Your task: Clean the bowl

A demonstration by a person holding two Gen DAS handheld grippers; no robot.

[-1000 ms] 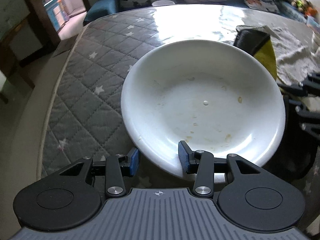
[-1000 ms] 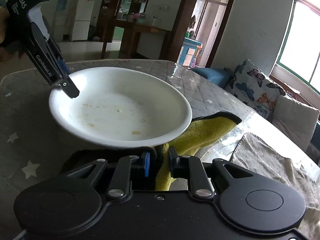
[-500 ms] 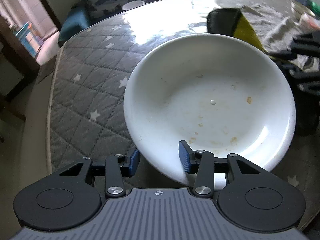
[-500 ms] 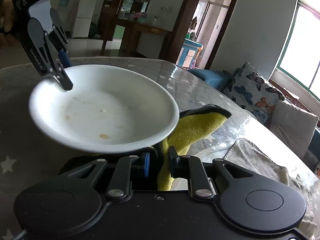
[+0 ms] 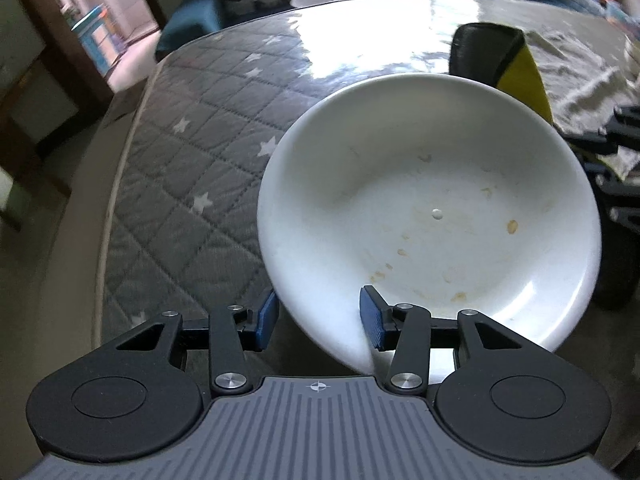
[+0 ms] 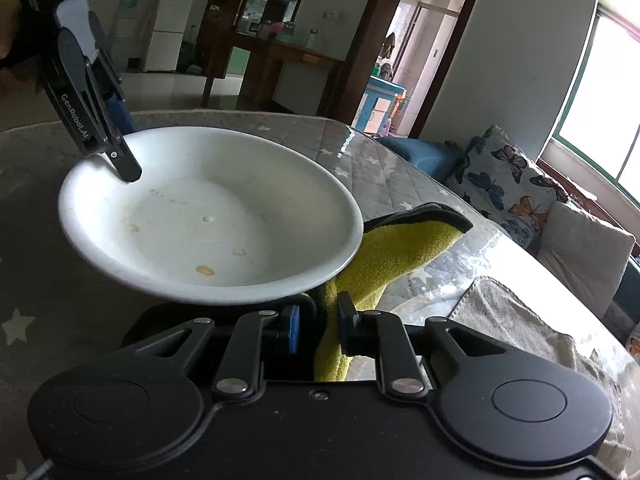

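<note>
A wide white bowl (image 5: 432, 208) with small brown food specks hangs tilted above the table. My left gripper (image 5: 318, 318) is shut on its near rim, one blue pad inside and one under the rim. The right wrist view shows the same bowl (image 6: 208, 216) with the left gripper (image 6: 120, 160) clamped on its far-left rim. My right gripper (image 6: 318, 330) sits just below the bowl's near edge, shut on a yellow cloth with a black border (image 6: 400, 248). That cloth (image 5: 520, 76) shows behind the bowl in the left wrist view.
A grey quilted star-pattern cover under glossy glass tops the table (image 5: 192, 152). A beige towel (image 6: 516, 320) lies on the table at the right. Butterfly cushions (image 6: 508, 184) line a sofa beyond. The table's rounded edge (image 5: 116, 184) drops to the floor at left.
The bowl has risen off the table and tilted, carried by my left gripper. My right gripper has kept its hold on the yellow cloth, staying under the bowl's edge.
</note>
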